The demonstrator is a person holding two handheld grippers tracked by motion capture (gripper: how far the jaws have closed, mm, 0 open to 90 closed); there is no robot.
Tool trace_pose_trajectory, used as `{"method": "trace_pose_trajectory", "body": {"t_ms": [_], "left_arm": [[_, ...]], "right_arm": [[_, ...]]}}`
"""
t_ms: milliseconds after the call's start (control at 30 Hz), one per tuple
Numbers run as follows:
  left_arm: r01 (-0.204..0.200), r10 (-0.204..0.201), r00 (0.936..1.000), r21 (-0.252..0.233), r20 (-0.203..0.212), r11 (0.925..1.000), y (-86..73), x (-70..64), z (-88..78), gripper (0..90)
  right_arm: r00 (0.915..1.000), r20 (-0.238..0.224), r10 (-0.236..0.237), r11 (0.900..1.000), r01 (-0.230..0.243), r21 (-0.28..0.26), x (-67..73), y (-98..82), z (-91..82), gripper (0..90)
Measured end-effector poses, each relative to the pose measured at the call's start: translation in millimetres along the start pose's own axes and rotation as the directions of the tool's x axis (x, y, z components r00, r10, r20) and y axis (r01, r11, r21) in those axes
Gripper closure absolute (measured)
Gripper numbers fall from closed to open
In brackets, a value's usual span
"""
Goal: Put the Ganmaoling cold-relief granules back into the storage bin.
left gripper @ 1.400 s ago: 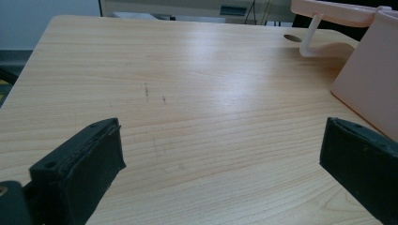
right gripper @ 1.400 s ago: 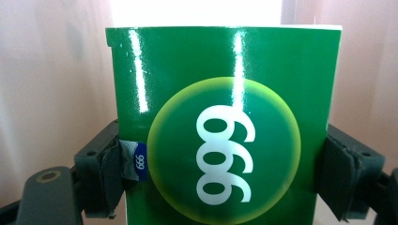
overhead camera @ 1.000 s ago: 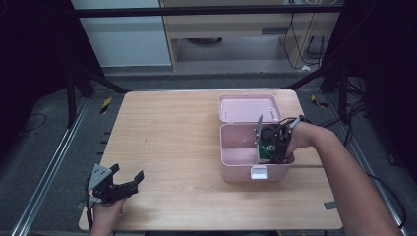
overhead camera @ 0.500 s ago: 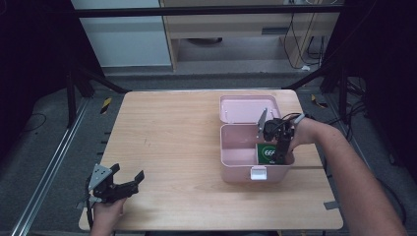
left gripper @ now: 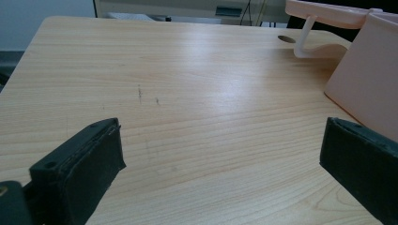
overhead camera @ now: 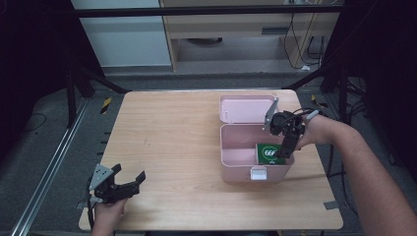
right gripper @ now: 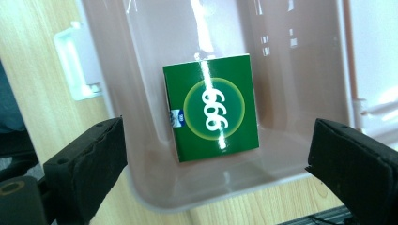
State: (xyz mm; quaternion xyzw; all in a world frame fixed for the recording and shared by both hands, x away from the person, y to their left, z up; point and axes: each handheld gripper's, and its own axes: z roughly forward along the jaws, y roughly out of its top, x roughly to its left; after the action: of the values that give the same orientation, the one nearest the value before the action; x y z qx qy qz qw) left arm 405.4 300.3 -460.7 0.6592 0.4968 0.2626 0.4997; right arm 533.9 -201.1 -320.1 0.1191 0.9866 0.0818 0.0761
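While the left hand-held gripper idles open on the counter, the right hand-held gripper hangs open-jawed over the green box lying flat in the pink case, apparently letting it rest there.

Black two-jaw left gripper topped by a grey three-cornered plate.

Green packet with white "999"; pink box; pale wood table.

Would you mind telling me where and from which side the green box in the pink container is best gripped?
Probably from straight above, closing on two opposite side edges of the green box. It lies flat on the floor of the pink container, near its walls, so only a top-down approach seems free. The right gripper, jaws open, hangs above it.
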Motion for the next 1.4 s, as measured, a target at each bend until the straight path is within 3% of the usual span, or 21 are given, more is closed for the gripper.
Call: {"method": "trace_pose_trajectory", "body": {"t_ms": [300, 600, 700, 900, 933, 1000, 1100, 1167, 1233, 1267, 1300, 1333, 1400], "left_arm": [[0.003, -0.003, 1.0, 0.003, 0.003, 1.0, -0.1, 0.1, 0.8, 0.0], [0.005, -0.005, 1.0, 0.006, 0.004, 1.0, 0.0, -0.1, 1.4, 0.0], [0.005, -0.005, 1.0, 0.008, 0.006, 1.0, -0.1, -0.1, 1.7, 0.0], [0.005, -0.005, 1.0, 0.01, 0.007, 0.9999, -0.3, -0.7, 2.3, 0.0], [0.005, -0.005, 1.0, 0.011, 0.007, 0.9999, -0.3, -0.8, 2.3, 0.0], [0.004, -0.005, 1.0, 0.012, 0.008, 0.9999, -0.3, -1.0, 2.7, 0.0], [0.004, -0.004, 0.9999, 0.016, 0.011, 0.9999, -0.4, -1.4, 3.4, 0.0], [0.002, -0.002, 1.0, 0.016, 0.01, 0.9999, -0.5, -1.7, 3.3, 0.0], [0.002, -0.003, 1.0, 0.015, 0.01, 0.9999, -0.4, -1.7, 3.1, 0.0], [0.004, -0.004, 0.9999, 0.014, 0.009, 0.9999, -0.4, -1.7, 3.1, 0.0], [0.004, -0.004, 0.9999, 0.015, 0.01, 0.9999, -0.3, -1.7, 3.2, 0.0], [0.004, -0.004, 0.9999, 0.014, 0.01, 0.9999, -0.3, -1.8, 3.2, 0.0], [0.003, -0.003, 1.0, 0.013, 0.008, 0.9999, -0.3, -1.8, 3.0, 0.0]], "right_arm": [[0.9977, 0.063, 0.024, 0.997, -0.019, -0.079, 22.2, -14.1, -32.6, 5.5], [0.9869, 0.117, 0.111, 0.982, -0.09, -0.167, 40.7, -41.6, -37.5, 3.8], [0.9796, 0.138, 0.146, 0.974, -0.118, -0.193, 44.6, -53.9, -36.0, 3.9], [0.9589, 0.136, 0.249, 0.945, -0.209, -0.252, 51.6, -81.4, -27.0, 4.1], [0.9509, 0.134, 0.279, 0.933, -0.236, -0.271, 53.3, -88.9, -23.0, 3.9], [0.9407, 0.137, 0.31, 0.919, -0.26, -0.295, 55.5, -95.8, -18.9, 3.9], [0.9166, 0.144, 0.373, 0.892, -0.311, -0.329, 59.4, -110.2, -7.8, 3.8], [0.896, 0.138, 0.422, 0.867, -0.355, -0.348, 61.5, -119.1, -0.4, 3.6], [0.8759, 0.136, 0.463, 0.84, -0.384, -0.384, 64.1, -127.0, 5.8, 3.6], [0.8606, 0.129, 0.493, 0.819, -0.408, -0.404, 65.4, -132.6, 10.5, 3.6], [0.8497, 0.132, 0.511, 0.806, -0.42, -0.416, 66.5, -135.9, 13.5, 3.5], [0.8328, 0.129, 0.538, 0.786, -0.441, -0.433, 67.7, -141.2, 18.0, 3.4], [0.8101, 0.12, 0.574, 0.754, -0.465, -0.464, 70.1, -148.0, 23.8, 3.3]]}}
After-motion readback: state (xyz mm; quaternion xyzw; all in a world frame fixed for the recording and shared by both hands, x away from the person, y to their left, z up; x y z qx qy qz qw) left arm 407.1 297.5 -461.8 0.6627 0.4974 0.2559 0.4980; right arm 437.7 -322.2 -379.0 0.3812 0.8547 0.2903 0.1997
